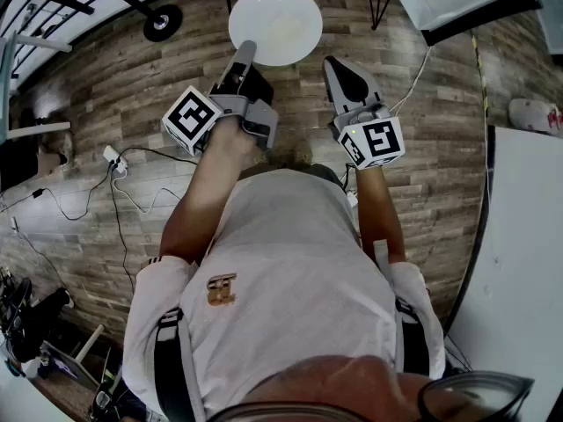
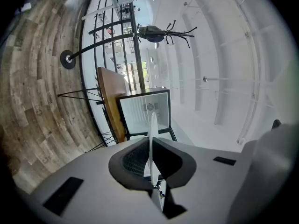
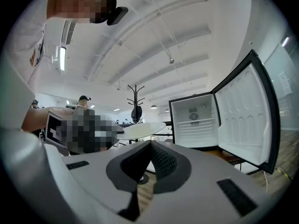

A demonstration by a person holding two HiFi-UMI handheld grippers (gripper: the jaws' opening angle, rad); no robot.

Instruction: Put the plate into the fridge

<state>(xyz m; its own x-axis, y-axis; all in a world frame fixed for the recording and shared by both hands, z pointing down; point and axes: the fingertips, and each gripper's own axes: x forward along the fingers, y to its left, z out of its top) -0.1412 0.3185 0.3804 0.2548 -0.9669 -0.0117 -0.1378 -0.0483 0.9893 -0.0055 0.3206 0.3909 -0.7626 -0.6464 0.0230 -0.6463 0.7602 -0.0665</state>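
Left claw is clamped on the plate. The near rim is pinched between the pads, and the rest of the plate sticks out ahead of the tips, over the wooden floor. In the left gripper view the plate is seen edge-on, as a thin white line running from the jaw throat out past the tips. The jaws are drawn in narrow on it, with both pads touching.

Right claw is held just to the right of the left one, about level with it and clear of the plate. In the right gripper view its jaws are closed tip to tip, and nothing is seen between them. From there the plate is seen ahead of the tips and to their left.

The fridge is seen ahead of the right claw, slightly to its right, well apart. The door is swung open on the right side, and a white interior with one shelf is exposed. From the left claw the fridge is lined up straight ahead, beyond the plate edge.

A coat rack is seen further back, left of the fridge.

A marker cube is mounted at the rear of each claw: left, right.
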